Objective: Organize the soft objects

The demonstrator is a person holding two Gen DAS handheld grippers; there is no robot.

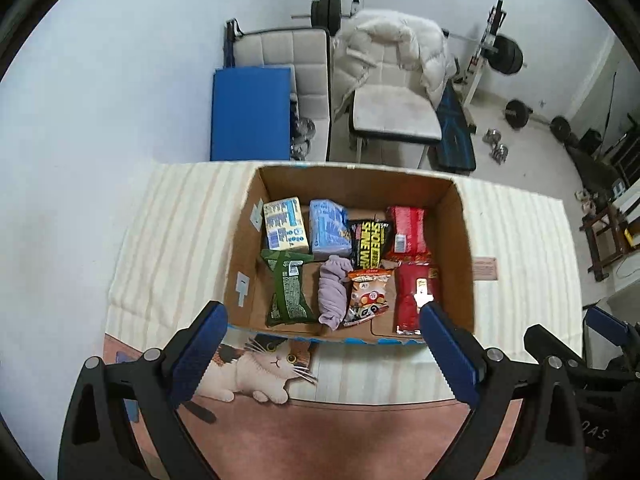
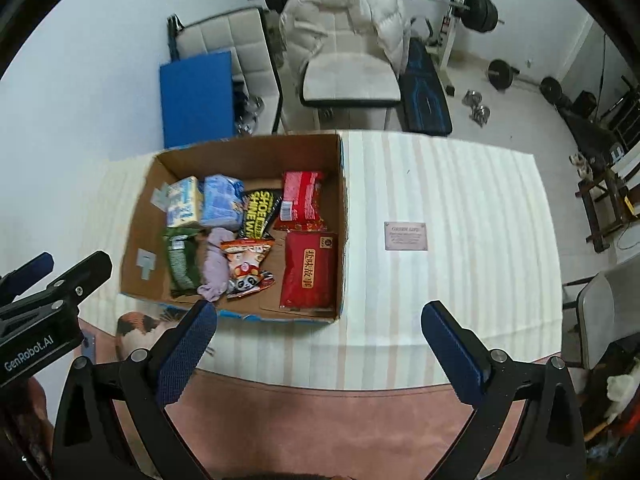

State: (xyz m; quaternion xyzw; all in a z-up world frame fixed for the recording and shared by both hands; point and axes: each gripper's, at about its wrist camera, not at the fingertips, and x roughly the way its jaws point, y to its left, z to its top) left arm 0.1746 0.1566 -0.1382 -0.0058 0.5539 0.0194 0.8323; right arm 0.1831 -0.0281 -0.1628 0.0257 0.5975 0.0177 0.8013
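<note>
A cardboard box (image 1: 464,240) (image 2: 340,216) stands on the striped tablecloth. Inside lie several soft packs: a yellow pack (image 1: 285,224), a blue pack (image 1: 329,227), a black shoe-wipes pack (image 1: 370,242), two red packs (image 1: 409,229) (image 2: 308,270), a green pack (image 1: 289,288), a lilac cloth (image 1: 333,292) and a cartoon snack bag (image 1: 366,290). My left gripper (image 1: 322,316) is open and empty, held above the box's near edge. My right gripper (image 2: 318,316) is open and empty, just right of the box's near corner.
The striped cloth (image 2: 452,208) carries a small label (image 2: 405,235). A cat picture (image 1: 264,364) shows on the pink mat at the near edge. Chairs, a white jacket (image 1: 396,44), a blue pad (image 1: 251,114) and gym weights stand behind the table.
</note>
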